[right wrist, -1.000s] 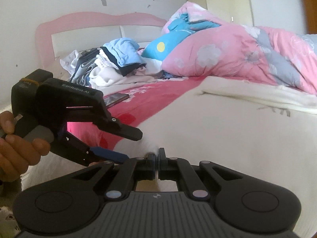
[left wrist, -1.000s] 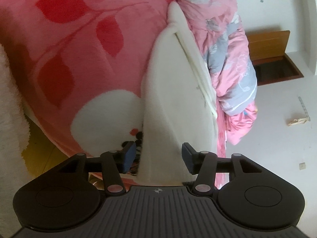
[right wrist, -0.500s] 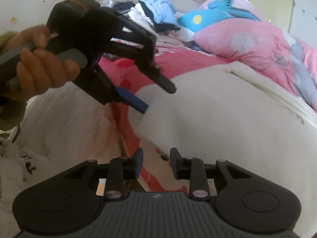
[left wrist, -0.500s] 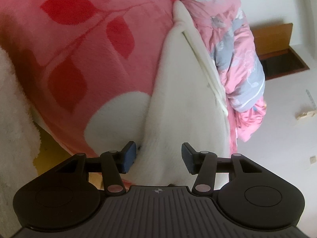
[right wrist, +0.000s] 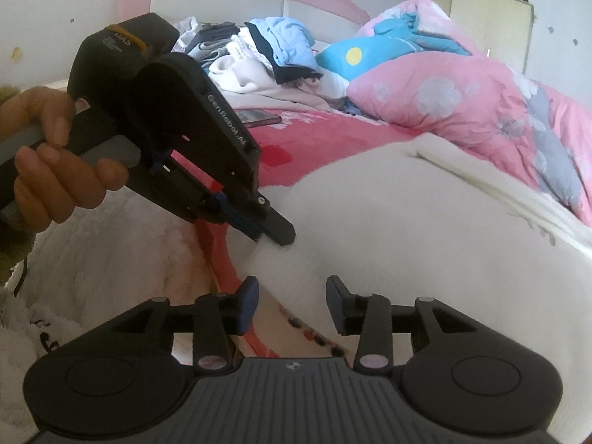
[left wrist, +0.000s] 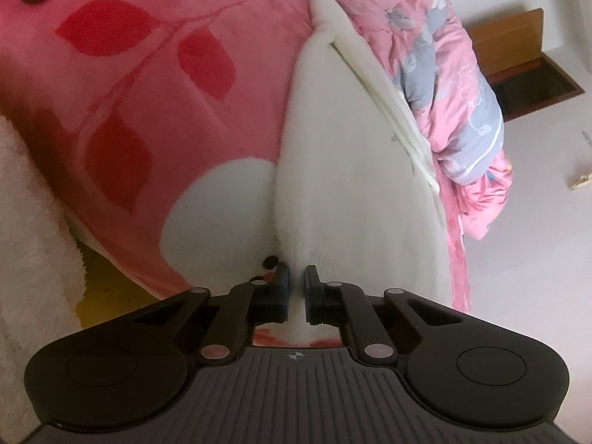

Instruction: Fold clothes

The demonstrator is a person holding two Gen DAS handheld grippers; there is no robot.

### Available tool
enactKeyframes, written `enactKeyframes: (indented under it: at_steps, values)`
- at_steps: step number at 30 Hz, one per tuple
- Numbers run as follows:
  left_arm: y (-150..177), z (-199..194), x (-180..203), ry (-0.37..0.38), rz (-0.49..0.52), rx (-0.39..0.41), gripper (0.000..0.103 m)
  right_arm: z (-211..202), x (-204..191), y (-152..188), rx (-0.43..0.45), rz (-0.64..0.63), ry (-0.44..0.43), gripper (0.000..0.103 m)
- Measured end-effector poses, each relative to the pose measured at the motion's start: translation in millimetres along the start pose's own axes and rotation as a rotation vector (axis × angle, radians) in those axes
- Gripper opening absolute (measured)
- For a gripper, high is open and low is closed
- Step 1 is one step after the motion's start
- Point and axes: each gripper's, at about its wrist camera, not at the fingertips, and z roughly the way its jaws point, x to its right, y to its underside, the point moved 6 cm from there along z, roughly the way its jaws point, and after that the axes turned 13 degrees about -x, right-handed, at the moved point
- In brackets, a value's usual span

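The white garment (left wrist: 355, 185) lies spread on the pink blanket (left wrist: 148, 85) at the edge of the bed. The left gripper (left wrist: 296, 288) is pressed together on its near corner — a fold of cloth is pinched between the pads. The right gripper (right wrist: 292, 301) is opening, its jaws apart around the garment's edge — not pressing it. Behind lies a flowered quilt (right wrist: 481, 100).
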Motion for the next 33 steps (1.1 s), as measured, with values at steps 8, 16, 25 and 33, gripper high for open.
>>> enactKeyframes:
  at_steps: [8,16,25,33]
  values:
    - [-2.4,-5.1,8.3,-0.011,0.017,-0.003,0.005,7.0,-24.3,-13.0,0.041,-0.071,0.057,0.055]
    - [-5.8,-14.6,4.7,-0.041,0.074,0.063,0.011,9.5,-25.4,-8.7,0.032,-0.103,0.11,0.055]
    - [-47.4,-23.2,18.7,-0.14,0.24,0.216,0.017,3.3,9.2,-6.0,0.024,0.088,0.06,0.055]
    - [-76.1,-4.8,-14.2,0.068,0.076,0.135,0.017,0.1,13.9,-2.8,0.02,0.11,0.071,0.055]
